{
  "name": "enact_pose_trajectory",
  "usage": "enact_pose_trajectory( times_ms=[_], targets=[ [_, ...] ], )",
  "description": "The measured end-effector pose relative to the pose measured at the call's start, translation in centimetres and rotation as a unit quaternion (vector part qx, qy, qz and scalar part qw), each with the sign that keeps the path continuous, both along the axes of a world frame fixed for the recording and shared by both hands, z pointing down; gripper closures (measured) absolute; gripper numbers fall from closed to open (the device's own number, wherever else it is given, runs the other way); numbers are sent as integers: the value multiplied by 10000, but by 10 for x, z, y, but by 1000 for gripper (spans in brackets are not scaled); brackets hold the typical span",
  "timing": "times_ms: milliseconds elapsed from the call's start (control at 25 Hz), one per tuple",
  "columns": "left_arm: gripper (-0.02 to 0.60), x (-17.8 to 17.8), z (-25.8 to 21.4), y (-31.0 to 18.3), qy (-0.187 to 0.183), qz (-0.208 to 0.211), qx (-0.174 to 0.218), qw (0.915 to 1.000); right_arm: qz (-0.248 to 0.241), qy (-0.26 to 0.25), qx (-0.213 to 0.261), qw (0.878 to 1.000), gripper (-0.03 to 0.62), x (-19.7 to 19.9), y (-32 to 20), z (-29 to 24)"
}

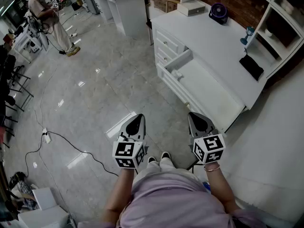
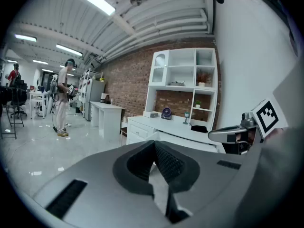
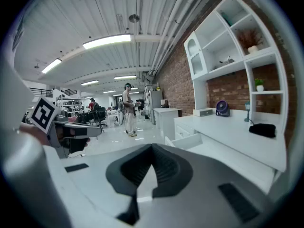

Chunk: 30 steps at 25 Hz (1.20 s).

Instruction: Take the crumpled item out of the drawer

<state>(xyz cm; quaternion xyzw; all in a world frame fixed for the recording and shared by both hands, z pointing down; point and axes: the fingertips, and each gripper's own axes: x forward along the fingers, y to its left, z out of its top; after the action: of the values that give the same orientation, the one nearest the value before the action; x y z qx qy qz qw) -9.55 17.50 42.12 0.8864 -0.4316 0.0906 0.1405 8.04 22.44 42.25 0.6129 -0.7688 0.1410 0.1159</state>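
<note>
A long white desk (image 1: pixel 223 56) stands ahead on the right, with one drawer (image 1: pixel 179 61) pulled out toward the floor. A small pale crumpled lump (image 1: pixel 176 73) lies by that drawer's near end. I hold both grippers low in front of my body, well short of the desk. The left gripper (image 1: pixel 136 119) and the right gripper (image 1: pixel 197 118) both point forward, jaws shut and empty. In the right gripper view the right gripper (image 3: pixel 152 149) aims past the open drawer (image 3: pixel 190 140). The left gripper (image 2: pixel 153 145) faces the desk front (image 2: pixel 137 129).
A purple fan (image 1: pixel 218 12), a white box (image 1: pixel 191 7) and a black cloth (image 1: pixel 251 66) sit on the desk, under a white shelf unit (image 1: pixel 282 18). A cable (image 1: pixel 71 144) runs over the glossy floor at left. A person (image 1: pixel 47 20) stands far off beside another white desk (image 1: pixel 121 1).
</note>
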Motion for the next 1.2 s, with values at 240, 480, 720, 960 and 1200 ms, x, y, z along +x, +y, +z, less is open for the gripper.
enact_pose_trajectory(
  times_ms=[240, 480, 720, 960, 1200],
  targets=[
    [581, -12, -6, -1, 28, -99, 67, 9999, 66, -127, 133, 9998, 591, -5, 4, -11],
    [581, -11, -10, -1, 20, -187, 119, 9998, 143, -288, 393, 9987, 591, -3, 3, -23],
    [580, -2, -16, 2, 23, -171, 197, 9997, 75, -324, 443, 9985, 528, 0, -2, -30],
    [580, 0, -13, -1, 24, -209, 181, 9996, -69, -398, 423, 9983, 478, -1, -6, -28],
    [580, 3, -8, -20, 31, -161, 112, 9998, -76, -490, 389, 9980, 426, 3, -23, -27]
  ],
)
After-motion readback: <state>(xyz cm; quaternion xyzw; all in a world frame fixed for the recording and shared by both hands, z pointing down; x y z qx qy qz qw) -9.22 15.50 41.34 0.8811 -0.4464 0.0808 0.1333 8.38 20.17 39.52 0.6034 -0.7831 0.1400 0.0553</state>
